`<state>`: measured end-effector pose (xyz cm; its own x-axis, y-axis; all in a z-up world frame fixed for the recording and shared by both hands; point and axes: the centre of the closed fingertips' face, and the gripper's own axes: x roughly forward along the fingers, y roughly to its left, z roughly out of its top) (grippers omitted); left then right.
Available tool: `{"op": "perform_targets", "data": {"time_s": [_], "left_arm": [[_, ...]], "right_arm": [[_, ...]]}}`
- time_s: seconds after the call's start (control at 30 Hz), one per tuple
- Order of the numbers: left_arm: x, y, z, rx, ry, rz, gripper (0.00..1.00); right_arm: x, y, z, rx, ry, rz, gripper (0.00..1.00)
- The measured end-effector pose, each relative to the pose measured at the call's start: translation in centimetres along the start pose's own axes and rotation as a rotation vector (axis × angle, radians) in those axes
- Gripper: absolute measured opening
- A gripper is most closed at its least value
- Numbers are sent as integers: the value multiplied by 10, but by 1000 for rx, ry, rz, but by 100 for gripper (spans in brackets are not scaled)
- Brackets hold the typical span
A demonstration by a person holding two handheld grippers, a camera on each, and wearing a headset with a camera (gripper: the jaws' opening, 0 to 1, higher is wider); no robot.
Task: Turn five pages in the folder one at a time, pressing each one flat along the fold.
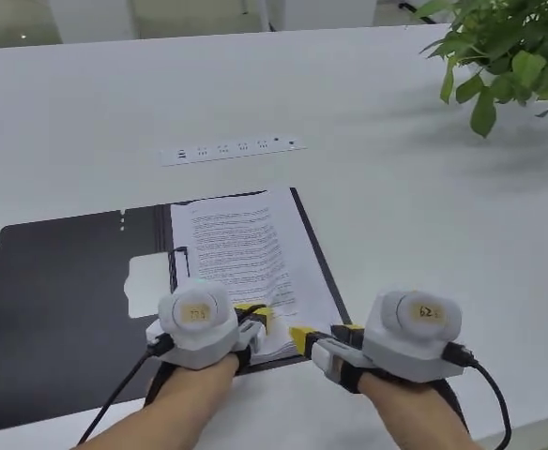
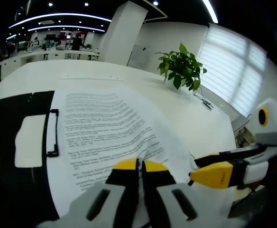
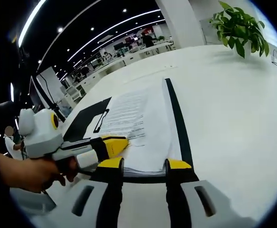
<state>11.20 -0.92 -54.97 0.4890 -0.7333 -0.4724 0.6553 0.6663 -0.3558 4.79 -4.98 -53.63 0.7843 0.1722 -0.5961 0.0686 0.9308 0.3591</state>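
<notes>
Left hand-held gripper: jaws drawn together, yellow tips resting at the near edge of the top page. We cannot tell whether a sheet is pinched between them. We log the right hand-held gripper with jaws apart and nothing held. In the right gripper view its two tips sit at the near edge of the paper stack, towards the lower right corner. Tips of the two grippers are near each other, not touching. We find the folder lying open and flat on the white desk, with the black inner cover to the left and printed pages stacked on the right half. A black clip sits on the stack's left edge, by the fold, and a white label lies just beside it on the cover. A plant stands at the desk's far right, well apart from the folder.
</notes>
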Motion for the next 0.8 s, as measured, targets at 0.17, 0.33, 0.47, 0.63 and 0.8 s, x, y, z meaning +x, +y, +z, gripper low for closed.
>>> {"op": "perform_targets", "data": {"time_s": [0.17,0.33,0.47,0.63,0.8], "left_arm": [[0,0,0,-3,-4,1,1],[0,0,0,-4,-3,0,1],[-1,-1,0,-3,-5,0,1],[-1,0,0,-8,-4,1,1],[-1,-1,0,-18,-6,5,2]], "right_arm": [[2,-7,-3,-25,25,-42,24],[3,-17,-4,-50,34,-88,11],[3,-25,-5,-50,39,-119,0],[1,-24,-4,-22,39,-117,0],[-2,-23,-2,13,27,-109,0]]}}
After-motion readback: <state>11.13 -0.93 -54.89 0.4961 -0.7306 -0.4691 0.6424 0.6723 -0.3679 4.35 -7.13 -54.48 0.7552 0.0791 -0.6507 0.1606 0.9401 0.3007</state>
